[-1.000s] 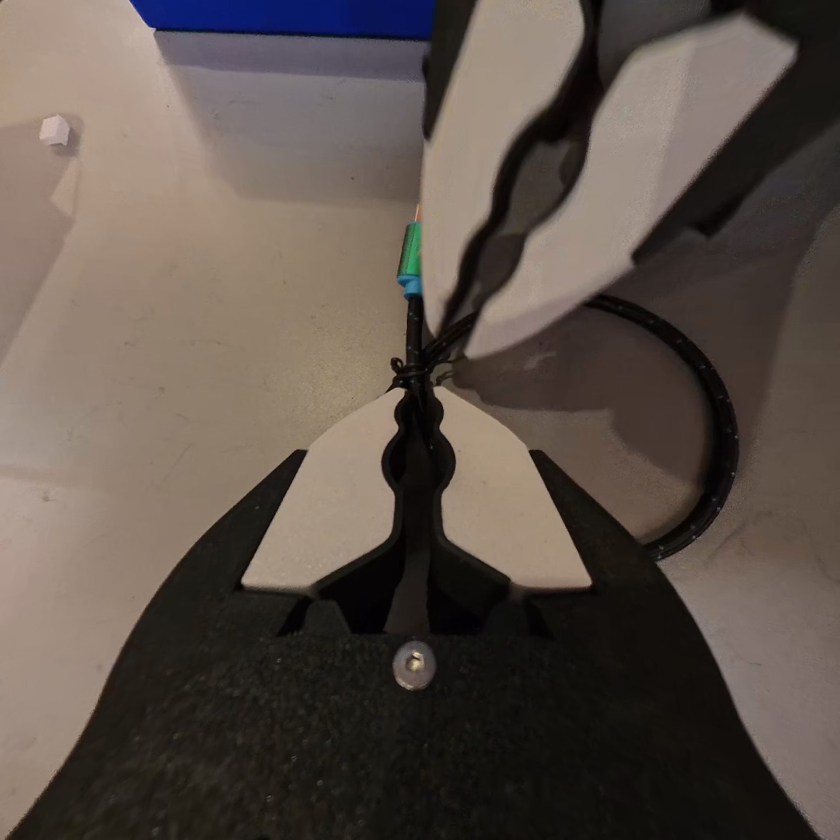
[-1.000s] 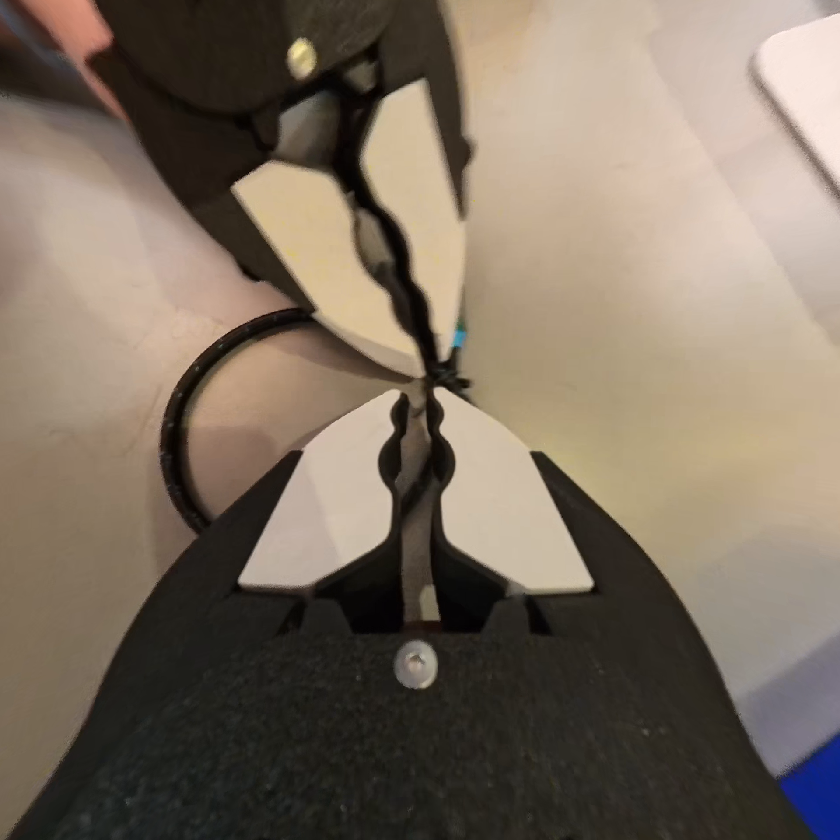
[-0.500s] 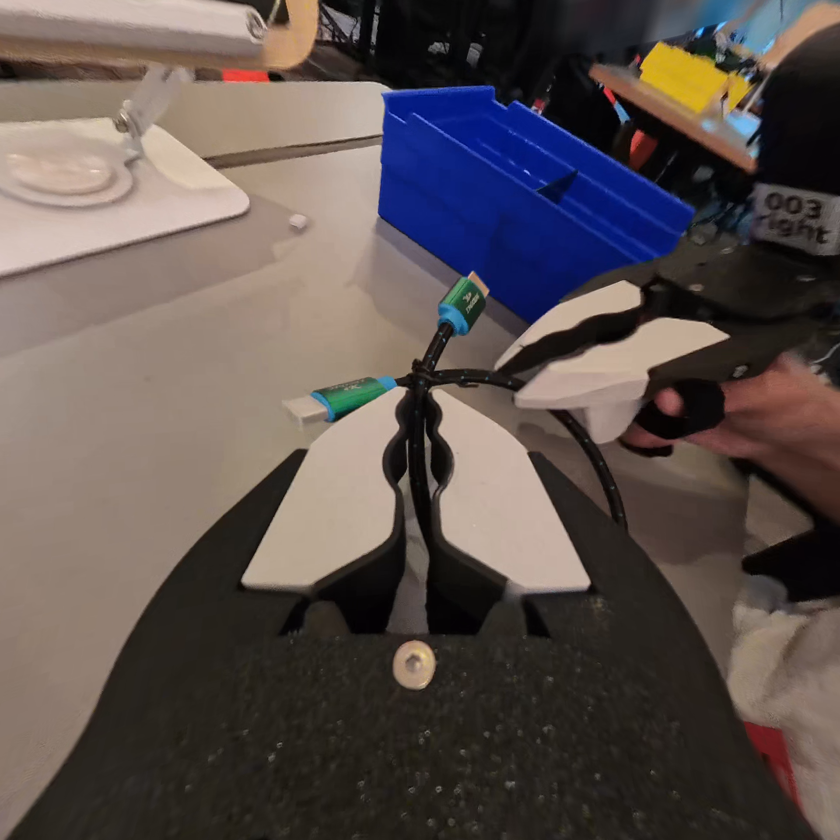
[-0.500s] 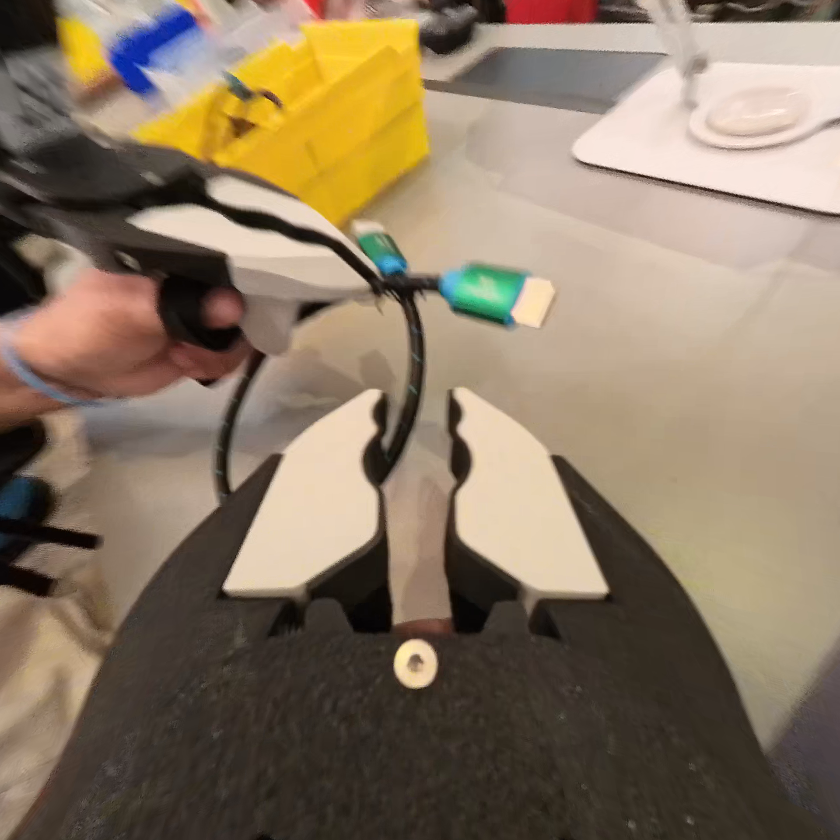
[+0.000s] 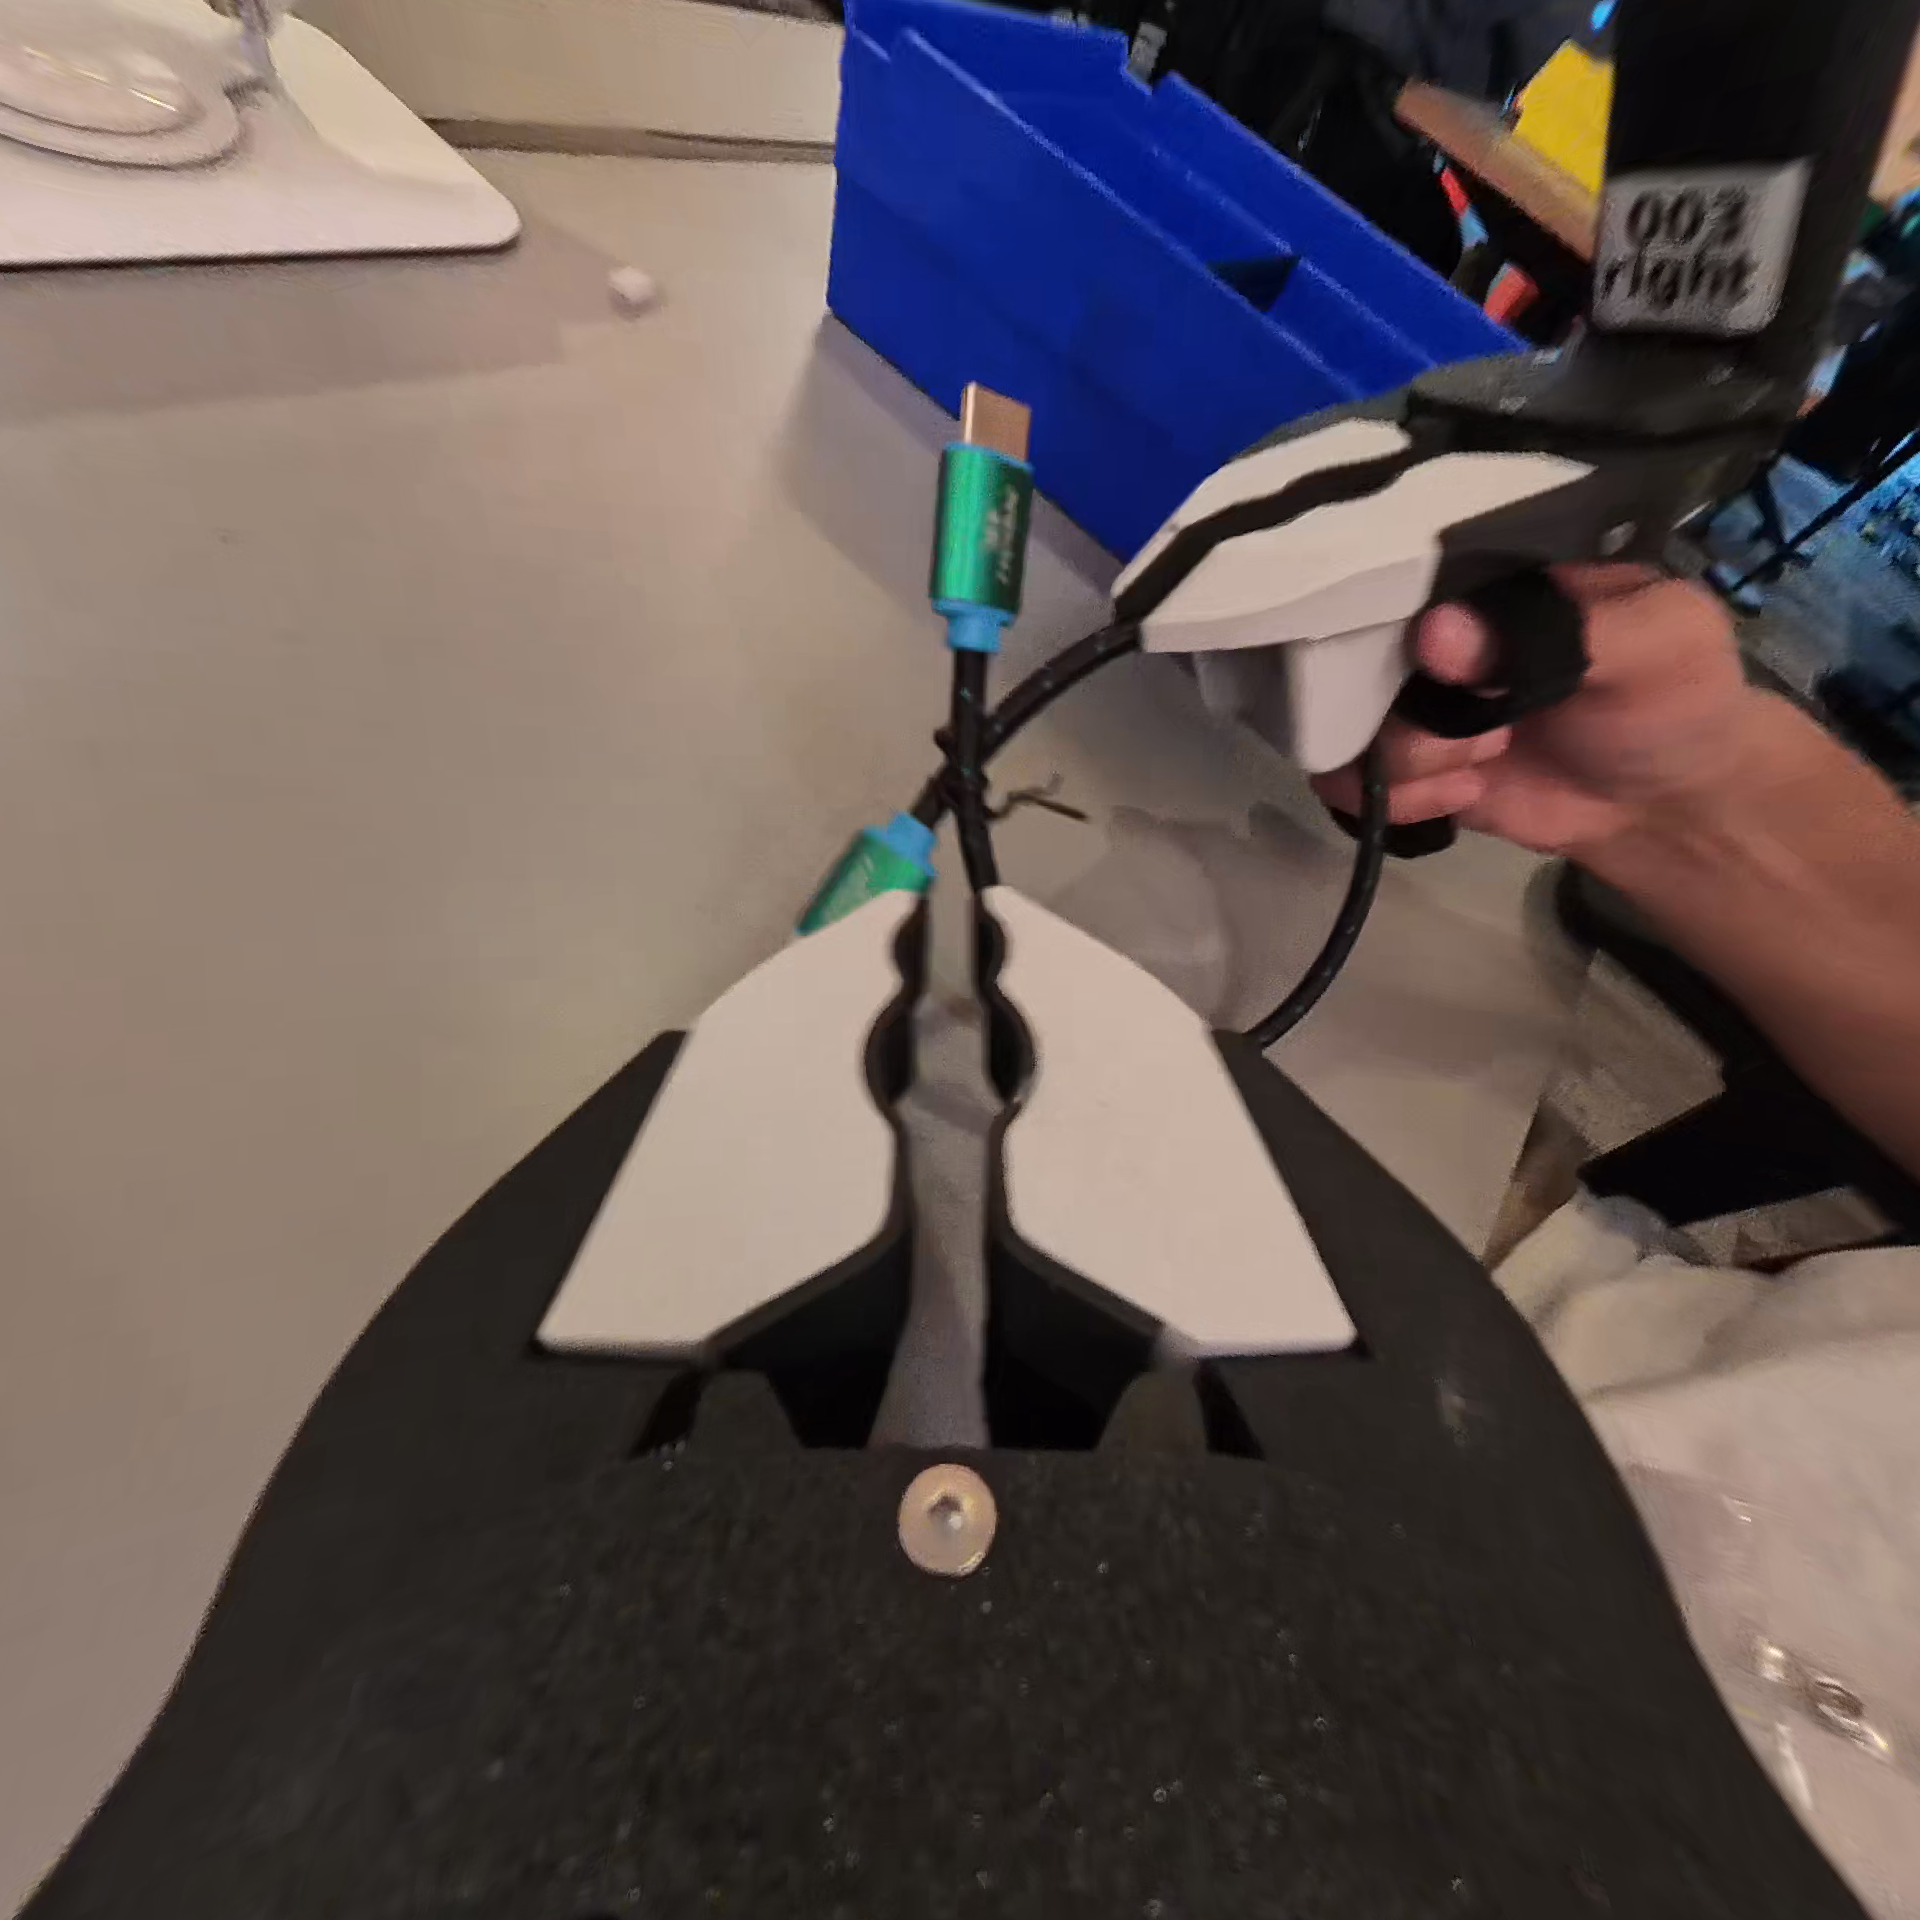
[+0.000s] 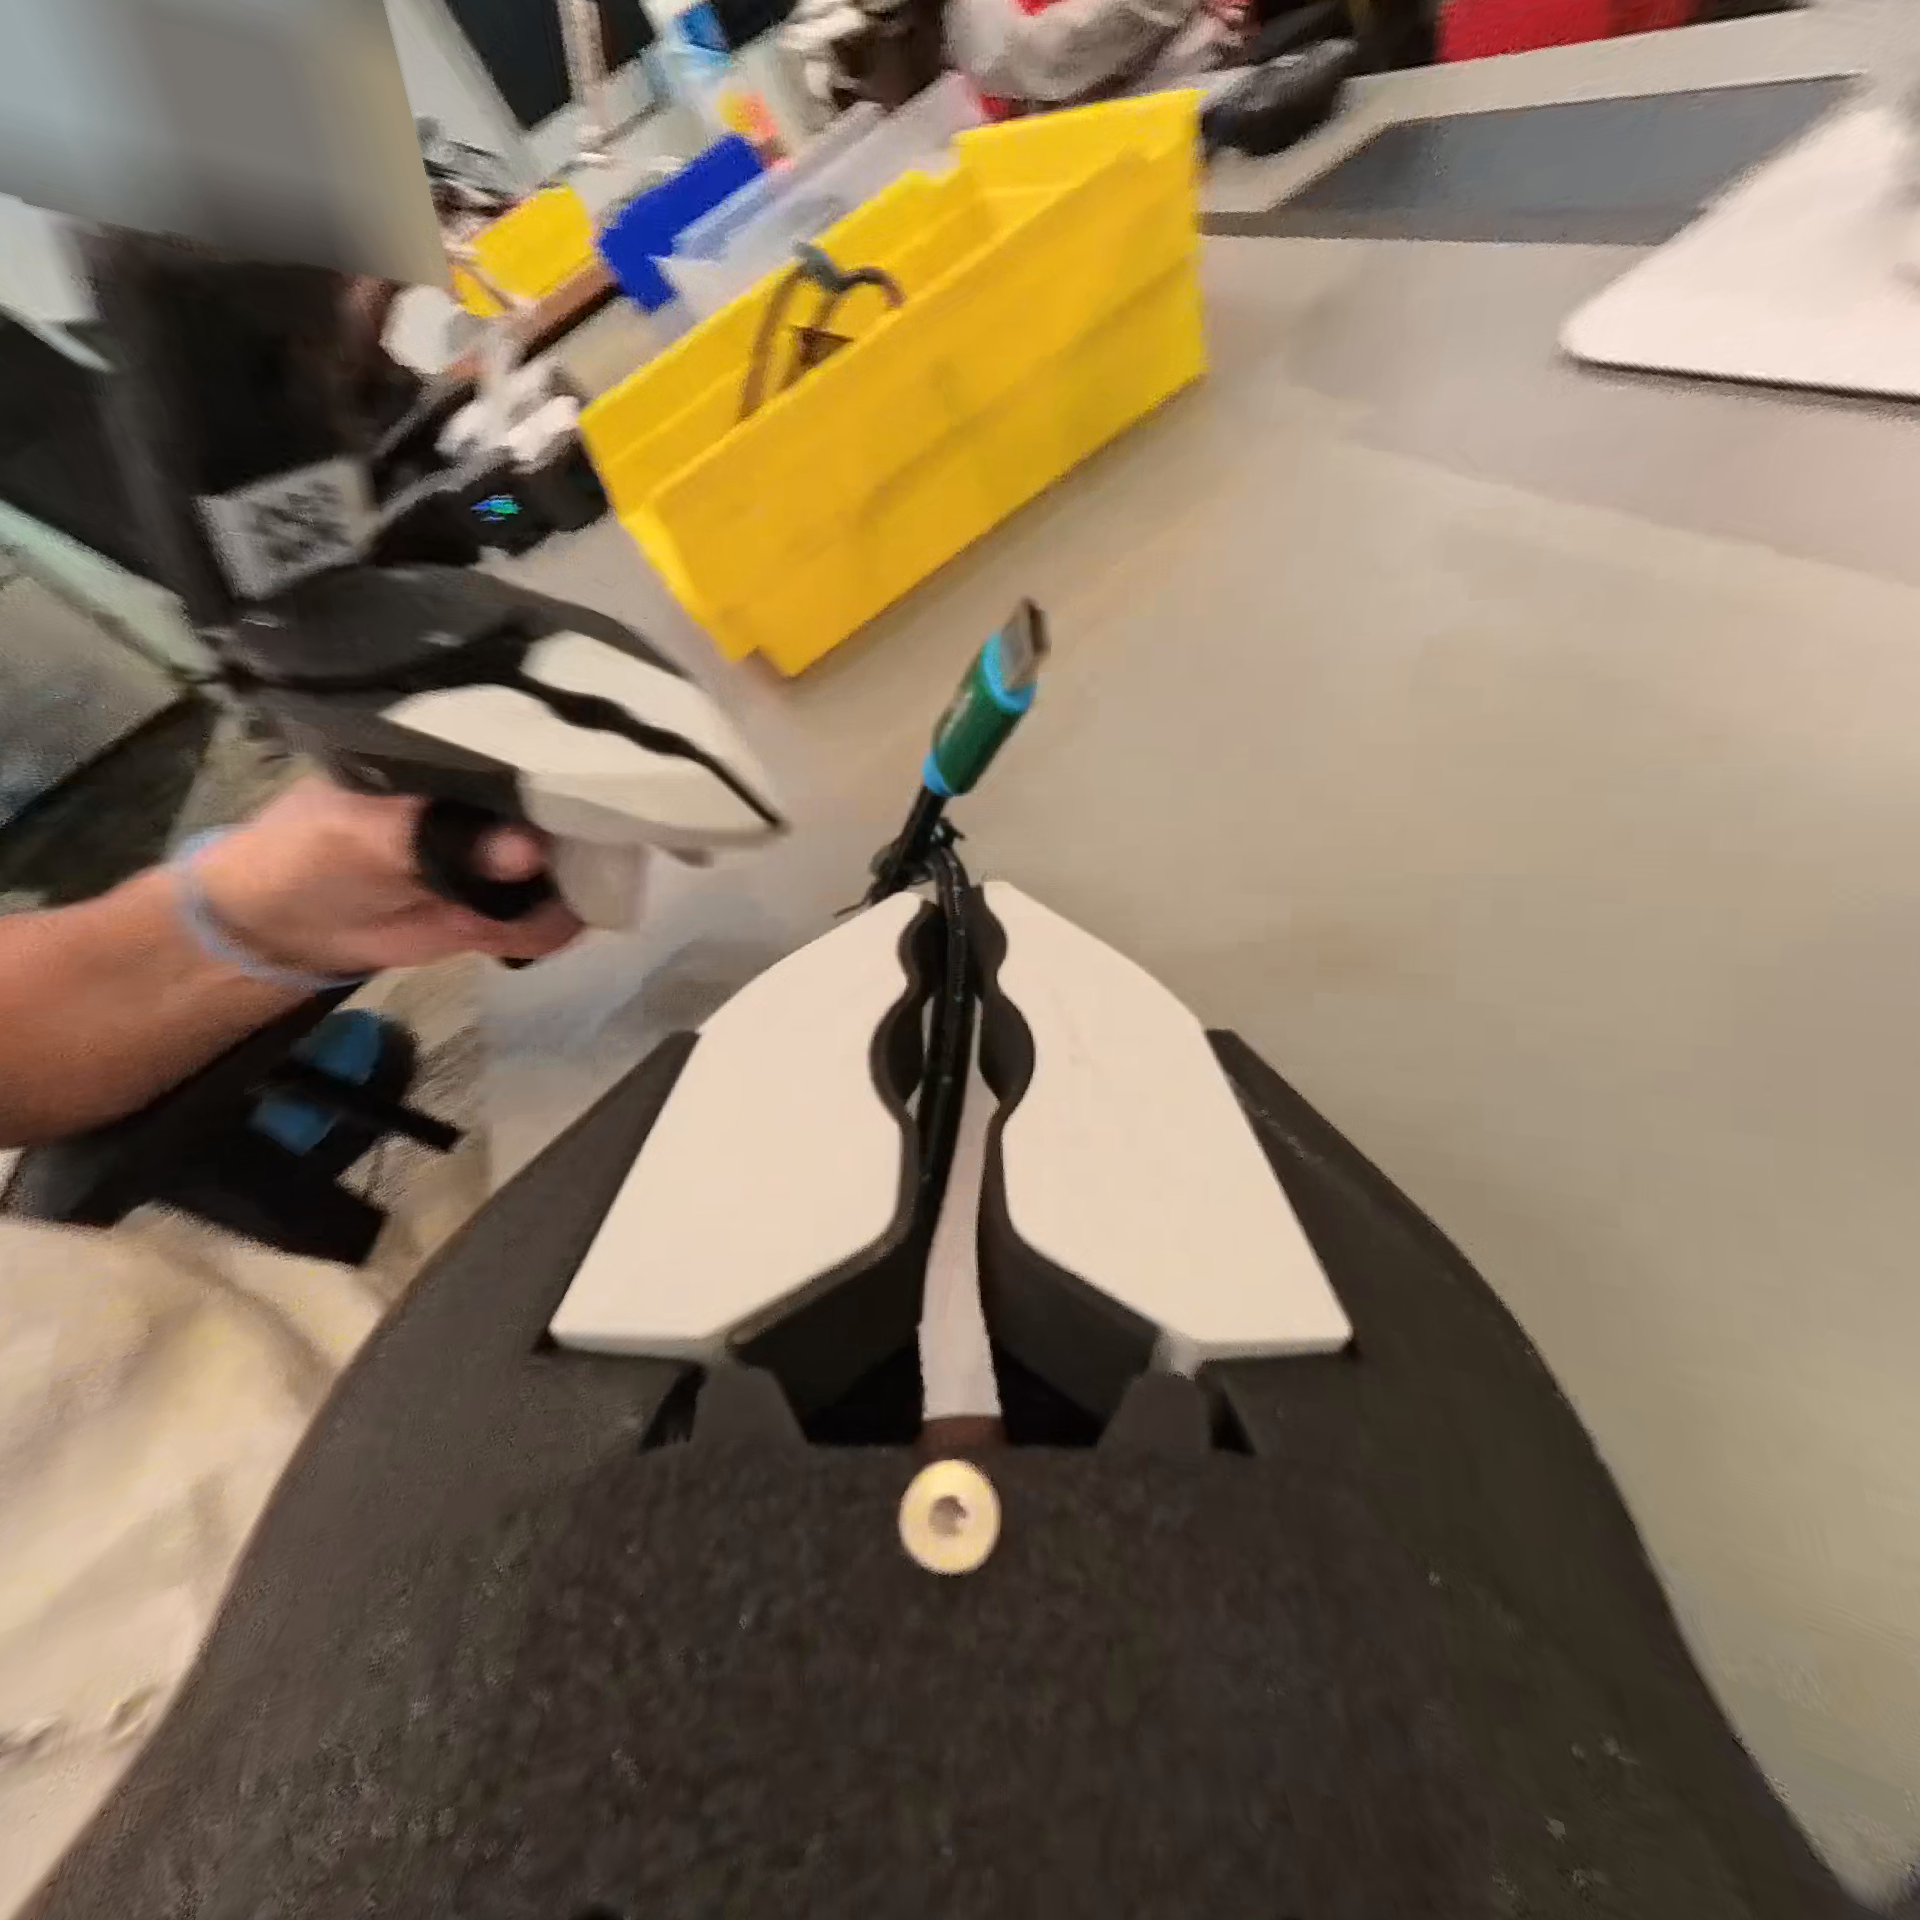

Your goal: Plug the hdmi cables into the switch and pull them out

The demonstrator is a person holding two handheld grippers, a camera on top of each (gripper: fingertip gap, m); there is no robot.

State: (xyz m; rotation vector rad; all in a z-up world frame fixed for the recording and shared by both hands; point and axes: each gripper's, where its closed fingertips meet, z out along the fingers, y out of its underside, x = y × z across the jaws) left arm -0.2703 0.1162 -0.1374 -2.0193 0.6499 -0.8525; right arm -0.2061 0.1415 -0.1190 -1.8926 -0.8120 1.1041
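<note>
Above table (image 6: 1455, 831), hdmi cable (image 6: 945, 1039) clamped in right hand-held gripper (image 6: 951, 904), left hand-held gripper (image 5: 948, 904) ajar.

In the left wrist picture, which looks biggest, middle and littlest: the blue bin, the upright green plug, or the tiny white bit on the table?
1. Blue bin
2. Upright green HDMI plug, though it sits nearer the camera, so looks bigger
3. Tiny white bit on the table
</note>
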